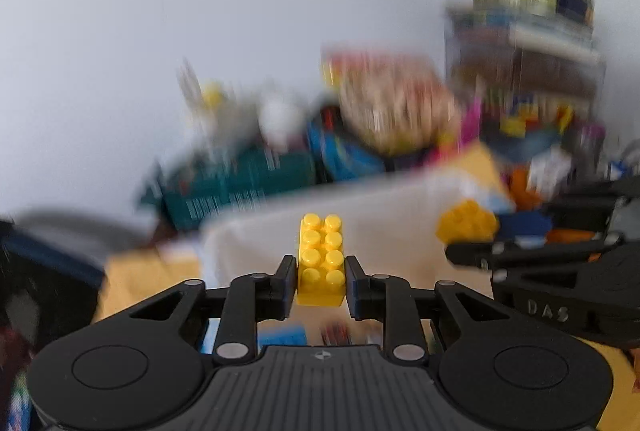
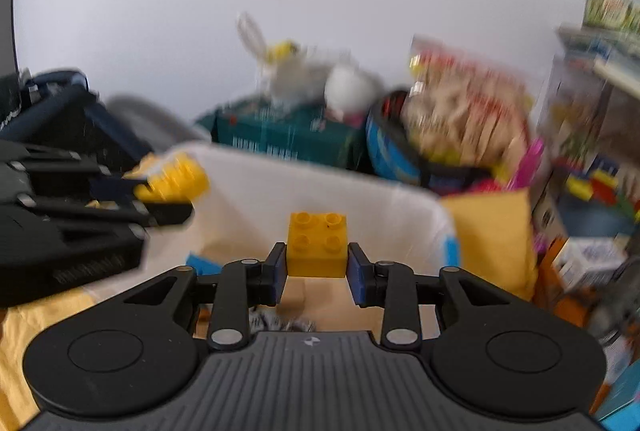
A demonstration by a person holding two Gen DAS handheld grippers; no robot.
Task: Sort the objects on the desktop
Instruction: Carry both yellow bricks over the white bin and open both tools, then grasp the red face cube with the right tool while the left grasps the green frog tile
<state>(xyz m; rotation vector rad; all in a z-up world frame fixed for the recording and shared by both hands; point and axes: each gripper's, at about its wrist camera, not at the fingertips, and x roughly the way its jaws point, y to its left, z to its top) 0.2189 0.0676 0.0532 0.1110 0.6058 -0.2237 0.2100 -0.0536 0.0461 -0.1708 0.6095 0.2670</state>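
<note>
Between the pads of our left tool (image 1: 321,281) sits a long yellow brick (image 1: 321,259), studs up, pinched near its rear end so most of its length juts forward past the fingertips; the jaws are closed to the brick's width and no further. Our right tool (image 2: 317,273) is likewise clamped on a short yellow brick (image 2: 317,245), held squarely across its lower sides. Both bricks hang in the air above a white bin (image 2: 320,175), whose rim curves just ahead of the tools and which stands on a yellow-covered table (image 2: 496,231). We judge the risk here to be a loose drop: the long brick is gripped off its middle, so a quick swing could make it pivot or slip out before it is over the bin. The two tools are also close together, each visible at the edge of the other's view, and could knock one another during release. Everything beyond the bin is blurred, suggesting fast motion. Behind it we make out a teal box (image 2: 288,135), a blue basket (image 2: 390,151) and a shelf (image 2: 600,71) of toys against a pale wall.
</note>
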